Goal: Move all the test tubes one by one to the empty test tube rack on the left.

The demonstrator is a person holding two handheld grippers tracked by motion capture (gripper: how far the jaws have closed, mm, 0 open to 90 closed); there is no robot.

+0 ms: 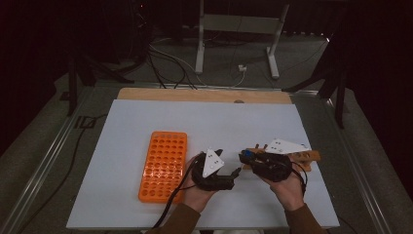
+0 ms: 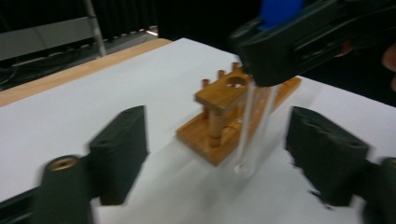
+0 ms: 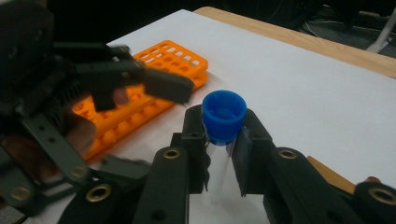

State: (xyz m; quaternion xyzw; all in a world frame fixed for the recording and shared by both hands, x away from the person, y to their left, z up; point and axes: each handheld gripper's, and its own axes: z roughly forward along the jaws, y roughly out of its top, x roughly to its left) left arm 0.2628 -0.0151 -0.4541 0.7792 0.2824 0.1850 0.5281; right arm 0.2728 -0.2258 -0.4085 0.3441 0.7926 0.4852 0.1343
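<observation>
Brown sleeves [image 1: 181, 218]; black grippers with brass-ringed screws [image 3: 98, 192], white three-cornered plates [image 1: 212, 162], trailing black cable [image 1: 168, 209], blocky black fingers [image 2: 119, 151].

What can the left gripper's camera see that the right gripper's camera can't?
The left gripper view has the wooden rack standing on the table and the tube's rounded bottom end. The right gripper view has the orange rack and the left gripper, jaws apart. Both share the clear tube with its blue cap, clamped in the right gripper, plus the white table.
</observation>
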